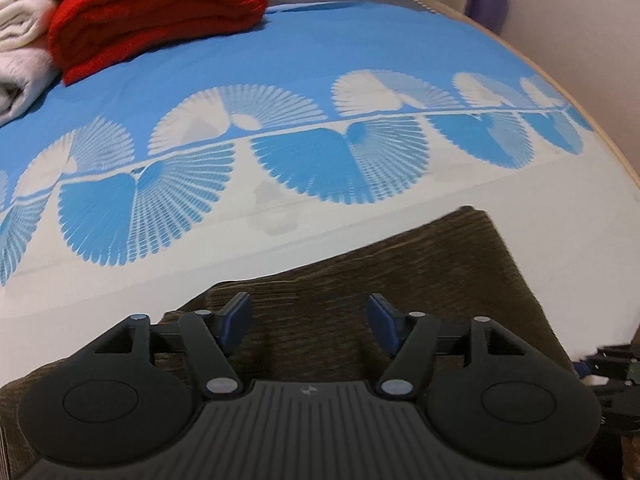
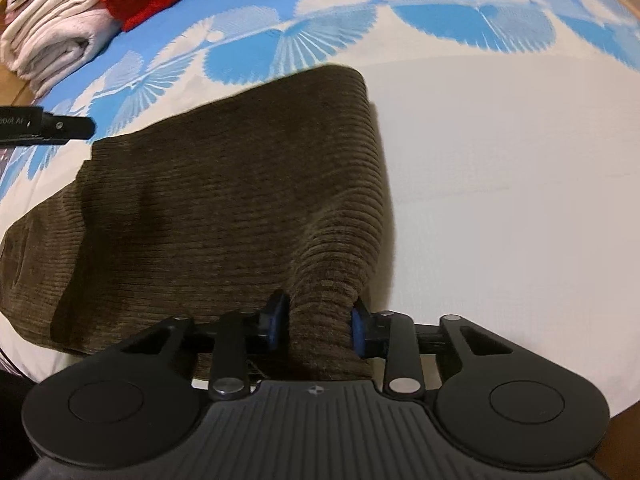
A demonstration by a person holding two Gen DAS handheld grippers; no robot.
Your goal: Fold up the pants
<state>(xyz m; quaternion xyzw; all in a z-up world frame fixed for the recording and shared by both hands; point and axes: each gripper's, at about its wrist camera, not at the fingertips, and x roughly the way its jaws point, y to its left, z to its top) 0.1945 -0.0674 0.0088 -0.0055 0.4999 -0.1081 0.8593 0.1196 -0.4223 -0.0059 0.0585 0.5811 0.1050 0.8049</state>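
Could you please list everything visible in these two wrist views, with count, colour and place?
pants: one, dark brown corduroy, lying on the bed's white area, one bunched corner pinched in the right claw.
bedsheet: one, blue and white with fan shapes, covering the bed.
red blanket: one, red, folded, at the far left of the bed.
white textiles: one folded stack, off-white, beside the red blanket at the left edge.
purple object: one, purple, against the wall past the bed's far corner; too blurred to identify.
left claw: one, black with blue pads, open above the pants.
right claw: one, black with blue pads, shut on a pants fold.
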